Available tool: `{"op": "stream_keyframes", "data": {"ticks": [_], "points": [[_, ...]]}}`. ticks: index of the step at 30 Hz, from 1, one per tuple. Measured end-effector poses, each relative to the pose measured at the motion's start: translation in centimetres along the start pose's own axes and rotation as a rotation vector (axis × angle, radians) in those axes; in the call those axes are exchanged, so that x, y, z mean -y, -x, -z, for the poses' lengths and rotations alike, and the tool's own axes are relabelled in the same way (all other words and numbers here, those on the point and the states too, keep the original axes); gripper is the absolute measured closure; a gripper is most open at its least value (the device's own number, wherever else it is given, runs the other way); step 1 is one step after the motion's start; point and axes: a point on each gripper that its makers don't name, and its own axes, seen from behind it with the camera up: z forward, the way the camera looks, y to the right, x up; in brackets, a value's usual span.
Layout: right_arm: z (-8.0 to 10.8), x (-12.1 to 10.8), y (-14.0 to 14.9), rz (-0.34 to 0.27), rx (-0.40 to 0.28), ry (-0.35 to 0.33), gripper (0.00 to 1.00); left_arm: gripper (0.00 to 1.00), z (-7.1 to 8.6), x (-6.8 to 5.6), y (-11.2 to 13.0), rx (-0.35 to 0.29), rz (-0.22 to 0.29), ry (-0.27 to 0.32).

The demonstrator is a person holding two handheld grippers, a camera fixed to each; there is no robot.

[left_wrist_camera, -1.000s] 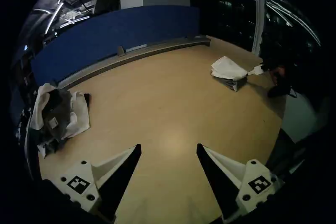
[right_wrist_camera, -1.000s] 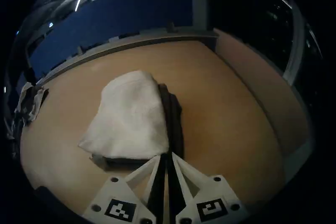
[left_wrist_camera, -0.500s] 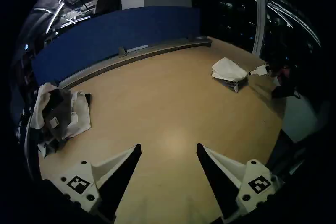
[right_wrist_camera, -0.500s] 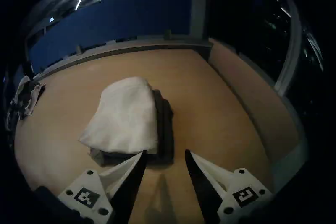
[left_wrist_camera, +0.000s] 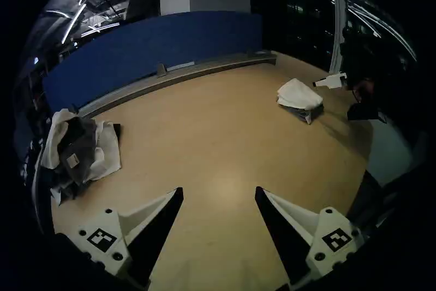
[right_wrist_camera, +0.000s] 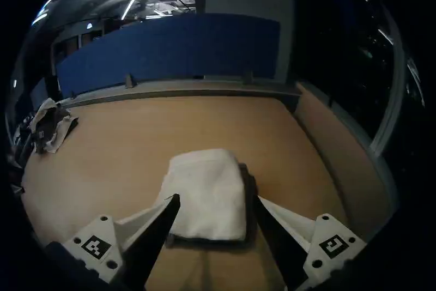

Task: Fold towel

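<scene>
A folded white towel (right_wrist_camera: 206, 193) lies on top of a darker folded one on the wooden table, right in front of my right gripper (right_wrist_camera: 217, 209), whose jaws stand open above it without touching. In the left gripper view the same folded stack (left_wrist_camera: 298, 97) sits at the far right, with the right gripper (left_wrist_camera: 330, 80) raised just beside it in a person's hand. My left gripper (left_wrist_camera: 218, 195) hovers open over bare table (left_wrist_camera: 218, 127) with nothing between its fingers. A heap of unfolded white and grey towels (left_wrist_camera: 79, 149) lies at the left edge.
A blue partition (left_wrist_camera: 147, 51) with a grey rail runs along the table's far edge. The heap of towels (right_wrist_camera: 50, 125) appears far left in the right gripper view. The table's right edge (left_wrist_camera: 365, 155) drops off near the person.
My right gripper has opened, let go of the folded stack and lifted back, tilting upward. The left gripper has stayed in place.
</scene>
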Motion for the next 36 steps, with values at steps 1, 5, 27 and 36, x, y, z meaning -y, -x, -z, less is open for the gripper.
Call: {"op": "stream_keyframes", "data": {"ticks": [1,5,27,36], "points": [[-0.6,0.0,-0.4,0.004,-0.005,0.002,0.0,0.02,0.0,0.1,0.0,0.0,0.002,-0.002],[-2.4,0.5,-1.6,0.017,-0.015,-0.008,0.0,0.02,0.0,0.4,0.2,0.002,0.008,-0.009],[-9.0,1.9,-2.1,0.04,0.036,-0.04,0.0,0.02,0.0,2.1,0.9,0.019,0.034,-0.049],[-10.8,1.3,-0.3,0.04,0.082,-0.038,0.0,0.02,0.1,2.5,1.3,0.027,0.048,-0.06]]}}
